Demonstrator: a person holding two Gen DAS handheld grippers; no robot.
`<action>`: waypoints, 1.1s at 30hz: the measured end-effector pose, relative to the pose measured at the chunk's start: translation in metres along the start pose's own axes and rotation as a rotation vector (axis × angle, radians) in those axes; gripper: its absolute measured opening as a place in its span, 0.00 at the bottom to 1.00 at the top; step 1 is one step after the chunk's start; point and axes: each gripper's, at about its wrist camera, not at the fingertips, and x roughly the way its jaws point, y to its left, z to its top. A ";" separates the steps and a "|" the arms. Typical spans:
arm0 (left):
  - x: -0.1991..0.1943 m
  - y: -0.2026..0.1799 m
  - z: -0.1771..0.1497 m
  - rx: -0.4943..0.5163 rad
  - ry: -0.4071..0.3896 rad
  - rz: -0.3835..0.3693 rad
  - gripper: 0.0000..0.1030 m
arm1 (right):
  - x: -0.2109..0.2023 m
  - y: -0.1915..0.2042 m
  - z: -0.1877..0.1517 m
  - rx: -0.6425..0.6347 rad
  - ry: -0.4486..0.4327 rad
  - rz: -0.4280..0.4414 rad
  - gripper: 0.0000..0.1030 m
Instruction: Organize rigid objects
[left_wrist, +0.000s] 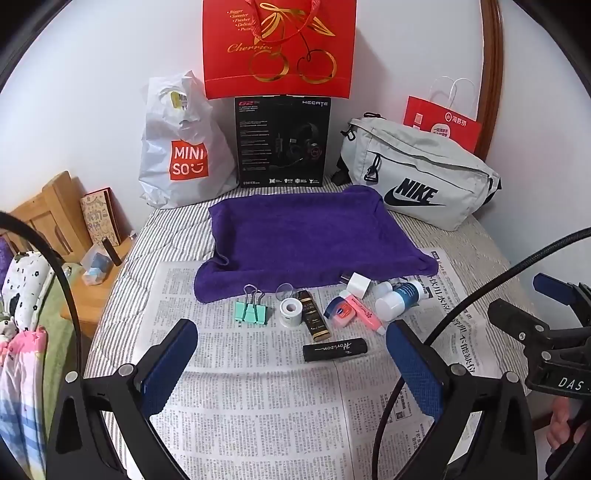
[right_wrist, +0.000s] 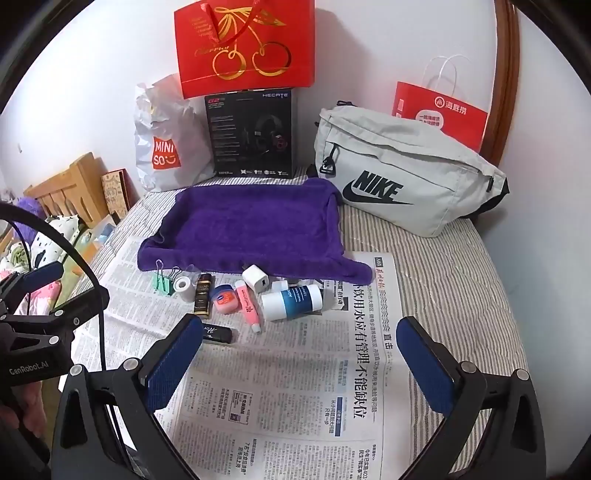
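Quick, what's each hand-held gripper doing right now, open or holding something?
Left hand-held gripper: open, holding nothing.
Right hand-held gripper: open, holding nothing.

White wall, striped bed, wooden bedside shelf, curved wooden headboard

Small items clustered on newspaper

Both views are being lit evenly and softly; edges are being bent by fisheye distortion, corners are being darkened by vignetting.
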 end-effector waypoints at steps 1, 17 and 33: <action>0.000 0.001 -0.001 -0.002 0.003 0.001 1.00 | 0.000 0.000 0.001 -0.001 0.003 -0.001 1.00; 0.003 0.017 -0.011 -0.037 0.020 0.010 1.00 | -0.002 -0.005 0.001 0.012 0.006 -0.015 1.00; 0.004 0.019 -0.017 -0.039 0.022 0.007 1.00 | -0.003 0.001 -0.002 0.002 0.005 -0.011 1.00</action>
